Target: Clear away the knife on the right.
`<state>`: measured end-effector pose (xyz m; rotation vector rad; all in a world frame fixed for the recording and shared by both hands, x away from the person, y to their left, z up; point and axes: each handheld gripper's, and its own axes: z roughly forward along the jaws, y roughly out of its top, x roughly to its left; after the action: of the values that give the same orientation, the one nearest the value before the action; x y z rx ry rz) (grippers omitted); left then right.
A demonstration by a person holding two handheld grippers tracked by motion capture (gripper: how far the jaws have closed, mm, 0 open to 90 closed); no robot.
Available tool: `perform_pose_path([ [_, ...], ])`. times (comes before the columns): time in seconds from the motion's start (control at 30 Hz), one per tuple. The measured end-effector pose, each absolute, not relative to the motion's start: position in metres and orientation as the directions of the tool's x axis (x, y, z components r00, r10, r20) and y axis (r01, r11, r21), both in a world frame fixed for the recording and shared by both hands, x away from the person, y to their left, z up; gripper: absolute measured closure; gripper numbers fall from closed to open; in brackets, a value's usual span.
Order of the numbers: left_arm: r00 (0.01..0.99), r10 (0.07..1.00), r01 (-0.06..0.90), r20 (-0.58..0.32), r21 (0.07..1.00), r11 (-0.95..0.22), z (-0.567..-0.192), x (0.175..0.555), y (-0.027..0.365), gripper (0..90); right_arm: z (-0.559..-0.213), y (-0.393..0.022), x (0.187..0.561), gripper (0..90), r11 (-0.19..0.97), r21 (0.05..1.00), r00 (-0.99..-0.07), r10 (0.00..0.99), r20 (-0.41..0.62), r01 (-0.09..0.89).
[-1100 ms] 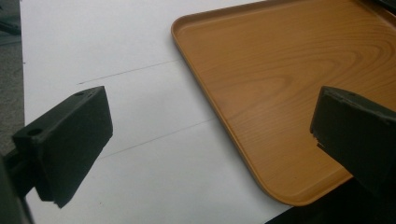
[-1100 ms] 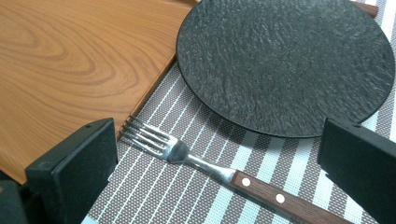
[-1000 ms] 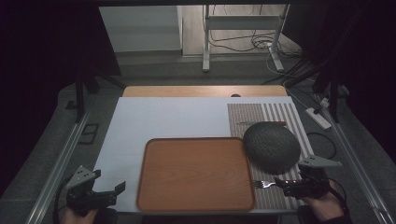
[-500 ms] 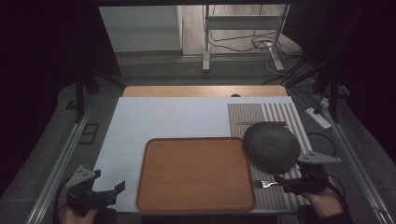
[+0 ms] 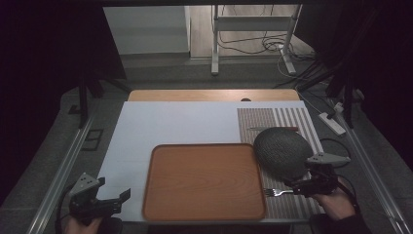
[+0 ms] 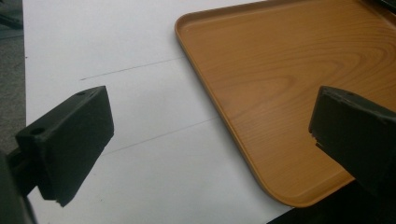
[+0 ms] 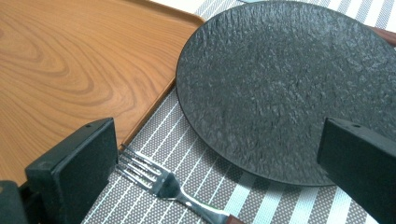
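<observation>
An orange-brown wooden tray [image 5: 204, 183] lies empty at the front middle of the table. To its right, a dark rough-textured plate [image 5: 282, 151] rests on a striped placemat [image 5: 272, 119]. A metal fork [image 5: 277, 192] lies on the mat in front of the plate, tines toward the tray. My right gripper [image 5: 294, 185] stands open just right of the fork; in the right gripper view the fork [image 7: 163, 182] lies low between the jaws of the right gripper [image 7: 215, 149], with the plate [image 7: 285, 88] ahead. My left gripper [image 5: 119, 197] hangs open at the front left, facing the tray [image 6: 289, 84].
A white mat [image 5: 180, 124] covers most of the table. A knife with a red handle [image 5: 272, 128] lies on the placemat behind the plate. Metal rails run along both table sides. Cables and a power strip [image 5: 331, 123] lie on the floor to the right.
My right gripper has edged slightly forward toward the plate, staying open over the fork's handle end. The left gripper has barely moved.
</observation>
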<state>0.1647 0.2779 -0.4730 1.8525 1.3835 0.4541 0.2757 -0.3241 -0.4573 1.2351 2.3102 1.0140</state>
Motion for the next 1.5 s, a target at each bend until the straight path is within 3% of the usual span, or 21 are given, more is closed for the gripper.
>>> perform_pose_path([
  [0.23,0.348,0.924,0.652,-0.157,0.749,-0.119,-0.473,0.165,0.278,0.7,-0.458,-0.323,0.288,0.0,0.329,0.709,-0.543,0.835,0.089,0.624],
  [0.43,0.352,0.923,0.654,-0.155,0.747,-0.124,-0.473,0.165,0.277,0.8,-0.456,-0.319,0.301,0.0,0.354,0.710,-0.541,0.839,0.046,0.609],
  [1.5,0.361,0.918,0.657,-0.163,0.743,-0.126,-0.474,0.166,0.278,1.1,-0.459,-0.318,0.372,0.0,0.336,0.678,-0.508,0.859,0.064,0.654],
])
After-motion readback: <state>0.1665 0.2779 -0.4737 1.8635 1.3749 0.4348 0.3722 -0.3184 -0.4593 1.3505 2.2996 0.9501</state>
